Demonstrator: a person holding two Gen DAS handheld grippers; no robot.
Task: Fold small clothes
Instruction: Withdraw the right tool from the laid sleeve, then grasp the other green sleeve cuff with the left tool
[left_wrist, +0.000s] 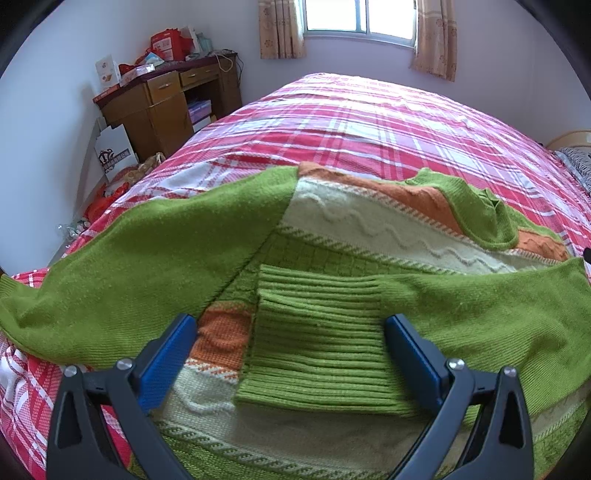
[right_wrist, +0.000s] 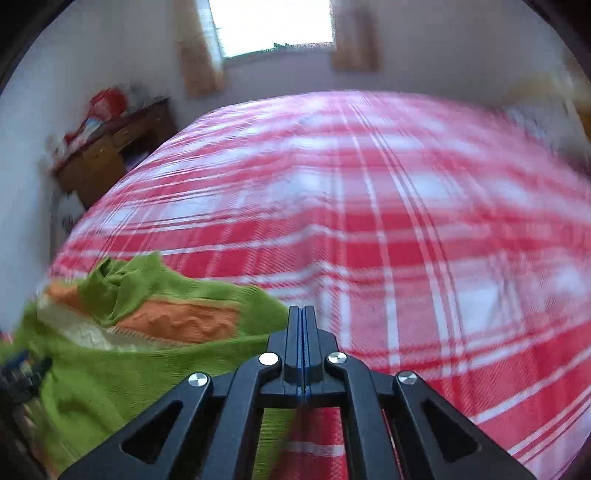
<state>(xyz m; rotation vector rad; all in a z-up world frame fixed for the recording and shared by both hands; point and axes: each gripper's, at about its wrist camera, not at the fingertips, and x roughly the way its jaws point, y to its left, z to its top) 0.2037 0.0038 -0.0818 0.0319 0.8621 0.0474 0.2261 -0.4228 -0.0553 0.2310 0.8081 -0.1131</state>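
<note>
Two sleeves matter here, and only one is folded. The left sleeve (left_wrist: 122, 251) lies spread out and up to the left over the bed (left_wrist: 369, 122), its long axis slanting away from the sweater (left_wrist: 369, 229). The left gripper (left_wrist: 291, 354) hangs spread wide, straddling the folded-in cuff (left_wrist: 317, 343) without pinching it, so it is the nearer one. The right gripper (right_wrist: 303, 325) is pressed together and empty, off the sweater's right edge.
</note>
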